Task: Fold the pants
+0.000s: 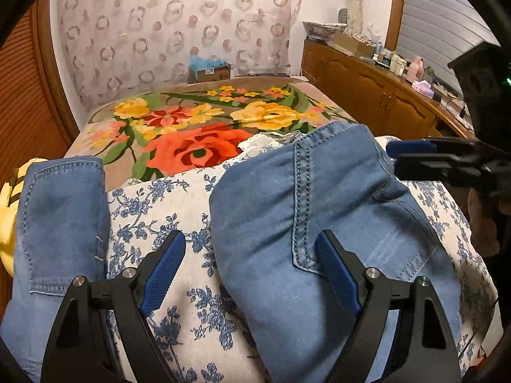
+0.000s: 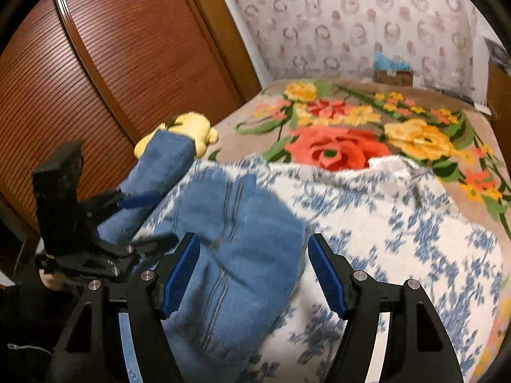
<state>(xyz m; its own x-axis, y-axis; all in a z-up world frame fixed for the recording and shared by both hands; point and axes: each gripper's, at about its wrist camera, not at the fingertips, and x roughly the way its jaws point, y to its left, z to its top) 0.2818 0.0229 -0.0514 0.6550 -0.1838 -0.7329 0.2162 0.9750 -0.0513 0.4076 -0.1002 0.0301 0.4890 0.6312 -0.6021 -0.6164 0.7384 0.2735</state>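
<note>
Blue denim pants (image 1: 319,223) lie on a white cloth with blue flowers (image 1: 179,210) on the bed. One part lies at the left (image 1: 60,223), the other in the middle, with the cloth showing between them. My left gripper (image 1: 252,255) is open just above the cloth and the denim's inner edge, holding nothing. My right gripper (image 2: 254,268) is open over the other denim piece (image 2: 242,255), empty. It also shows in the left wrist view (image 1: 412,159) at the right. The left gripper shows in the right wrist view (image 2: 140,220) at the left.
A flowered blanket (image 1: 198,127) covers the far bed. A yellow plush toy (image 2: 194,131) lies at the bed's left edge by a wooden slatted door (image 2: 95,63). A wooden cabinet (image 1: 367,92) with clutter stands at the right. A box (image 1: 210,70) sits by the far wall.
</note>
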